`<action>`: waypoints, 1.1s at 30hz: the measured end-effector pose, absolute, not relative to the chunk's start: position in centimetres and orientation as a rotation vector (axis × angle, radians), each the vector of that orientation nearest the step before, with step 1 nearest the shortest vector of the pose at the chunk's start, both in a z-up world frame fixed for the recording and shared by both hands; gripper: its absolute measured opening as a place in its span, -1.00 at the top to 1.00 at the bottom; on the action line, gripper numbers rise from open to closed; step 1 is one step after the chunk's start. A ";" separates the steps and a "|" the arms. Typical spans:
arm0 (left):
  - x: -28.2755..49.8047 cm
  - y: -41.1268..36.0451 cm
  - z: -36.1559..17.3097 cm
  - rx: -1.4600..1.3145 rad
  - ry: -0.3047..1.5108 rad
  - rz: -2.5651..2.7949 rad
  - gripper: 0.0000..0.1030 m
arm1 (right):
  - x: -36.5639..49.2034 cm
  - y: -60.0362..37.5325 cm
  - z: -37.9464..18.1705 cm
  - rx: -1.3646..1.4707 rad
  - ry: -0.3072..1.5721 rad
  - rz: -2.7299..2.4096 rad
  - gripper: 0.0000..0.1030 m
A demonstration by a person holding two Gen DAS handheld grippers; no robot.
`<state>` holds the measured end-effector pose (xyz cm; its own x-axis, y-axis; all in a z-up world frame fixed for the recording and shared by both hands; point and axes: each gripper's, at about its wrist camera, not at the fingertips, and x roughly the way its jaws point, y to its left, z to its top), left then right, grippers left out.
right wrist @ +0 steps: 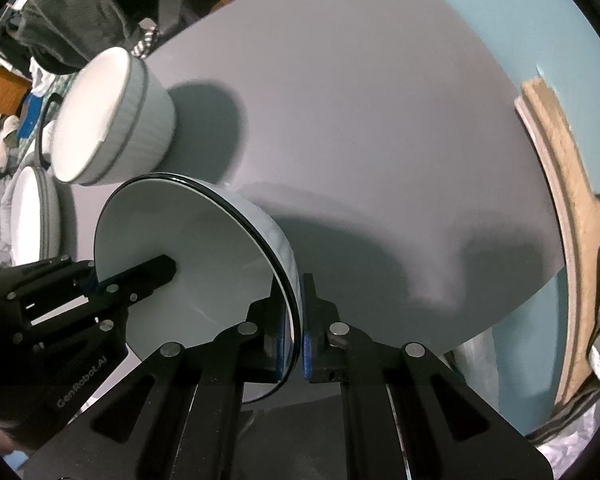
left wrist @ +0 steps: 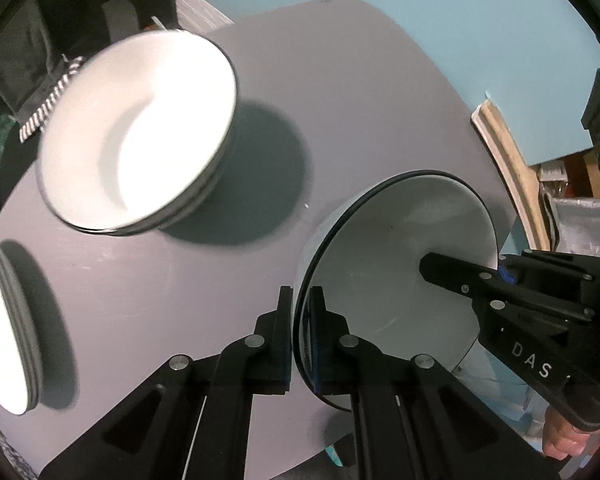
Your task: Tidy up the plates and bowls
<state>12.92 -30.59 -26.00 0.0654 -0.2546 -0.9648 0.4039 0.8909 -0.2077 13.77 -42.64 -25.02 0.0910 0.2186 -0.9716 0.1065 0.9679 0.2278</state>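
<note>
I've got the black-rimmed bowl (left wrist: 396, 264) pinched at its rim from both sides: my left gripper (left wrist: 300, 336) has its jaws clamped tight on the near-left rim, my right gripper (right wrist: 299, 332) clamped on the opposite rim. The bowl sits over the near-right part of the grey table (left wrist: 360, 92), tilted, and looks lifted clear of it, though neither view shows its base, so I can't be sure.

Progress: partway, I'd say. A stack of white bowls (left wrist: 140, 132) stands on the far-left of the table, seemingly two or three nested, going by the rim lines. A second white stack (left wrist: 4, 328) sits at the left edge; plates or shallow bowls, too cropped and overexposed to tell. The right wrist view shows a ribbed white ramekin-style bowl (right wrist: 116, 120) near that side.

Left to do: set this bowl on a matching stack, likely the nested bowls. Rest of the table is bare.
</note>
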 end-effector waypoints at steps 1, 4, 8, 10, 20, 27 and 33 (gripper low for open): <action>12.9 -30.5 -25.5 0.123 1.416 -0.494 0.88 | 14.1 -42.4 -24.5 0.264 1.479 0.089 0.88; 13.4 -29.7 -24.3 0.107 1.389 -0.471 0.87 | 14.7 -42.0 -23.2 0.255 1.461 0.107 0.88; 14.7 -28.1 -22.2 0.066 1.356 -0.431 0.87 | 15.8 -40.9 -21.2 0.231 1.428 0.141 0.88; 14.9 -27.6 -21.7 0.053 1.345 -0.411 0.87 | 16.5 -40.2 -20.4 0.208 1.415 0.158 0.88; 18.7 -23.1 -19.9 -0.021 1.295 -0.299 0.87 | 21.0 -36.4 -19.3 0.124 1.374 0.253 0.88; 21.4 -21.3 -20.9 -0.043 1.297 -0.235 0.86 | 24.2 -34.2 -19.6 0.077 1.387 0.302 0.88; 22.8 -20.6 -22.6 -0.054 1.334 -0.202 0.85 | 25.9 -33.2 -21.0 0.059 1.434 0.318 0.88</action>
<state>22.75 -20.61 -22.56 0.2196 -0.1767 -0.9594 0.1151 0.9813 -0.1544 25.89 -33.18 -21.02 0.1023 0.2500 -0.9628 -0.1801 0.9566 0.2292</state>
